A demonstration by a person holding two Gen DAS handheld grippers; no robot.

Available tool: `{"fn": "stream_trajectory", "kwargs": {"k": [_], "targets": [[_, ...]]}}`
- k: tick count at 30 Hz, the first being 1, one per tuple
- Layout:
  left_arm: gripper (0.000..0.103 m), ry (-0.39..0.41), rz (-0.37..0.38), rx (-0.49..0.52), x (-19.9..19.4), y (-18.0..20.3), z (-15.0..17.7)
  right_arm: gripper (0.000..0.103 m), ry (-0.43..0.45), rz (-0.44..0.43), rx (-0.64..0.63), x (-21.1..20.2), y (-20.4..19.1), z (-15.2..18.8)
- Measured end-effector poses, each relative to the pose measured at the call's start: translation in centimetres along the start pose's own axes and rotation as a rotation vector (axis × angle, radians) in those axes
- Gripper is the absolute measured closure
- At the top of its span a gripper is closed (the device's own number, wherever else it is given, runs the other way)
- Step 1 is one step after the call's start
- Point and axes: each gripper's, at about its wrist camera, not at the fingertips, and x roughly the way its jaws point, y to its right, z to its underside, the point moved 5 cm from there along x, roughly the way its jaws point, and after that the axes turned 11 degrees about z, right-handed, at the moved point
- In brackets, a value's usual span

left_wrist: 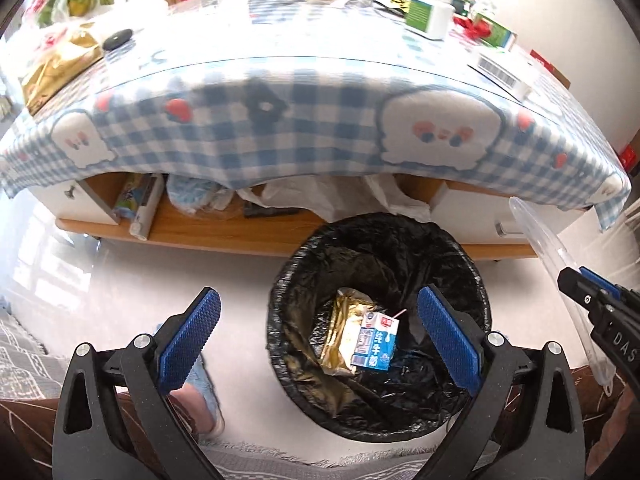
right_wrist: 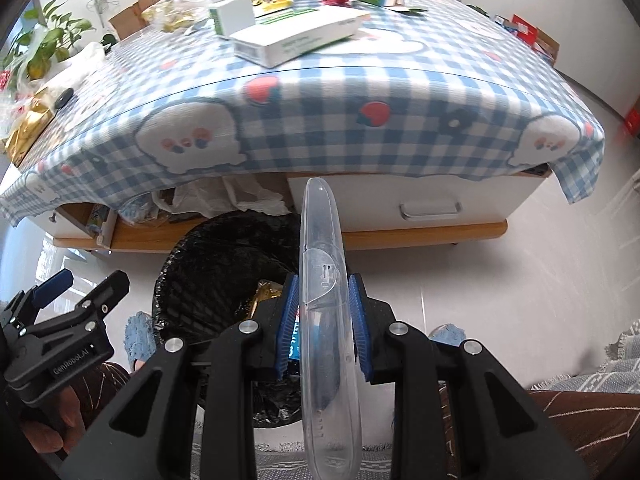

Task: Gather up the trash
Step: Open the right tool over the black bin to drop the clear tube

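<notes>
Your right tongs are pinching a clear plastic case, pads pressed on its two flat sides. That's the piece w/ the next move on it. Its long axis runs up and fwd along the fingers, one end poking out past the pad tips, the other trailing back toward your wrist. So it's standing on edge, not lying flat.

The relation that counts: the trash bin, black-lined, sits on the floor just in front of the counter, and in the right-wrist view its mouth lies to the left of and behind the case, partly hidden by it. In the left-wrist view the case shows at the far right, outside the bin's rim. Judging by that, you're not over the opening yet; shift the right hand leftward before letting go, and tip the long axis down so it goes in end-first.

Your left tongs are spread wide, nothing btwn the pads, hanging right above the bin. A milk carton and gold foil wrapper already lie in the bottom. The left hand is nearer the bin but it's empty; keep it clear of the right's path.
</notes>
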Motion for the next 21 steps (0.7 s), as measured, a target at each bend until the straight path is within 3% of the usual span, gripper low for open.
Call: {"fn": "stream_trajectory", "kwargs": {"k": [21], "targets": [[0.006, -0.013, -0.056, -0.027, -1.1, -7.4, 0.1, 0.078, -0.061, -0.039, -0.082, 3.5, -8.7, 1.5]]}}
